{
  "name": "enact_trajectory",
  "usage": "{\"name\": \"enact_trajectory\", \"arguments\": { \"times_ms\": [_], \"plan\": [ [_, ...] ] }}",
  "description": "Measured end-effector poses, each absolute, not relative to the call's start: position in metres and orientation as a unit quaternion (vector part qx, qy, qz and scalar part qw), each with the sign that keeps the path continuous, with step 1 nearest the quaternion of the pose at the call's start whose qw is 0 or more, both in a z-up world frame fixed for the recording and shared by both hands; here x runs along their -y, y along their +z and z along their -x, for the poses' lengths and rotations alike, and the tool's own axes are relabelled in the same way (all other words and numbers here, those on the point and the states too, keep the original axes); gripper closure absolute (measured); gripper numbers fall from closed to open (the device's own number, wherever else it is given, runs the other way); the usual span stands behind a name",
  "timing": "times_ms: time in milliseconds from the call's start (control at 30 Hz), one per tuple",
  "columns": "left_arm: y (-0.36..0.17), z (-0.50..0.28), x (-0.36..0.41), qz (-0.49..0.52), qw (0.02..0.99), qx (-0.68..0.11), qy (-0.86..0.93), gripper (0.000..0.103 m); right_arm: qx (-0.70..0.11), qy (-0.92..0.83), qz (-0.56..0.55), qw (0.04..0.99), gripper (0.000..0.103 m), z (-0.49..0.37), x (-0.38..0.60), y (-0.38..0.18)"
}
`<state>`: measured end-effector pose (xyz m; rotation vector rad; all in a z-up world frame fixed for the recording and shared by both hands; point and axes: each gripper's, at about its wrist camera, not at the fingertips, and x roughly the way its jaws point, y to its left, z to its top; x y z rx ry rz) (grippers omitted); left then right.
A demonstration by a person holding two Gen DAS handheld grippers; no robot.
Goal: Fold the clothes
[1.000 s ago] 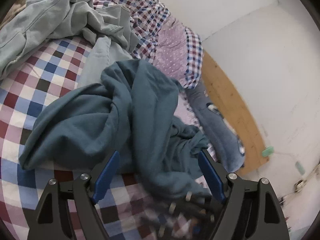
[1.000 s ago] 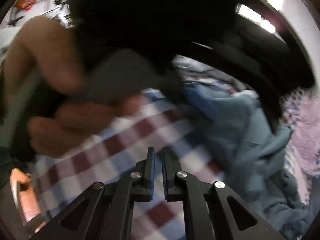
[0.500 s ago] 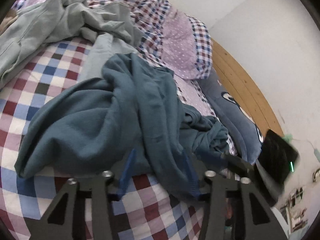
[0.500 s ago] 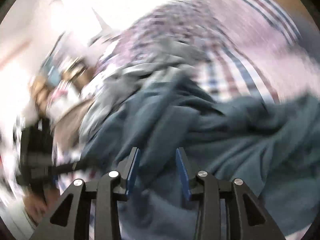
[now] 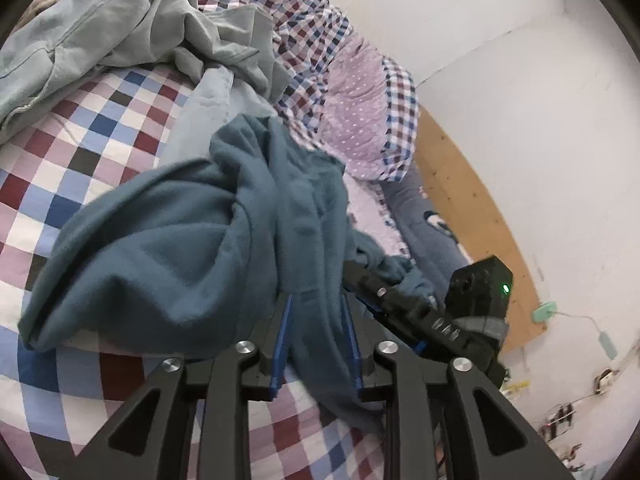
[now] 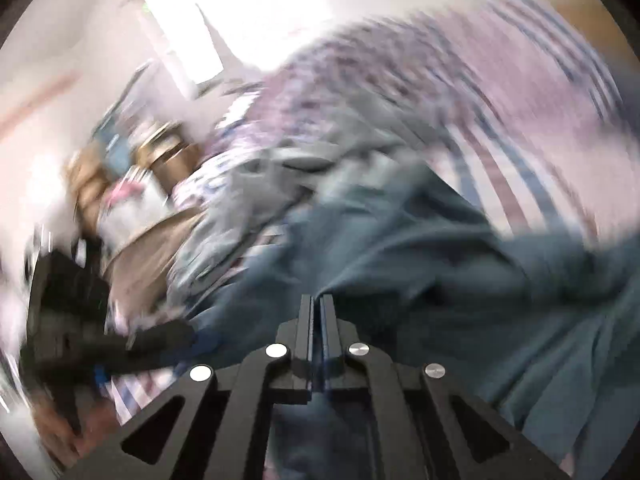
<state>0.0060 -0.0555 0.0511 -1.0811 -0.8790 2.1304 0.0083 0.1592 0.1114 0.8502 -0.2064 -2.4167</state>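
Teal fleece garment (image 5: 168, 248) lies bunched on the bed (image 5: 80, 128), a thick fold of it running down between the fingers of the left gripper (image 5: 318, 344). Left jaws are narrowing on that fold; blue pads look pressed into the fabric both sides, so prob. gripping it. Right gripper (image 6: 316, 320) is fully closed; its view is badly motion-blurred, but teal cloth bunches right at the tips, so it seems pinched on the same garment's far edge.

Risks, as I judge them:
- Fleece is thick & springy; left grip may catch several layers at once, so spreading it drags the whole bundle instead of one edge.
- Right gripper looks to hold only a thin bit; a fast pull could slip it out.
- Garment is twisted, rope-like in the middle; pulling apart w/o untwisting gives a crooked fold.
- Grey-green garment (image 5: 120, 32) sits crumpled near the top of the bed, could get dragged along.

Textures: fleece matte, soft, heavy drape; checked bedsheet smooth, flat; dotted lilac pillow (image 5: 356, 120) plump; wooden headboard (image 5: 472, 208) hard, flat.
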Motion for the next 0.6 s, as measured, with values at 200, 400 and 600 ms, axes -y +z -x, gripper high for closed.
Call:
{"name": "enact_trajectory", "arguments": {
  "times_ms": [200, 400, 600],
  "plan": [
    [0.063, -0.002, 0.071, 0.386, 0.322, 0.346, 0.792, 0.034, -0.054, -0.85, -0.342, 0.397, 0.102, -0.043, -0.09, 0.095],
    [0.063, -0.003, 0.056, 0.407, 0.318, 0.287, 0.807, 0.034, -0.068, -0.79, -0.391, 0.468, 0.099, -0.054, -0.08, 0.074],
    [0.053, -0.004, 0.034, 0.45, 0.268, 0.184, 0.832, 0.08, -0.04, -0.78, -0.421, 0.461, 0.081, -0.039, -0.12, 0.072]
  ]
}}
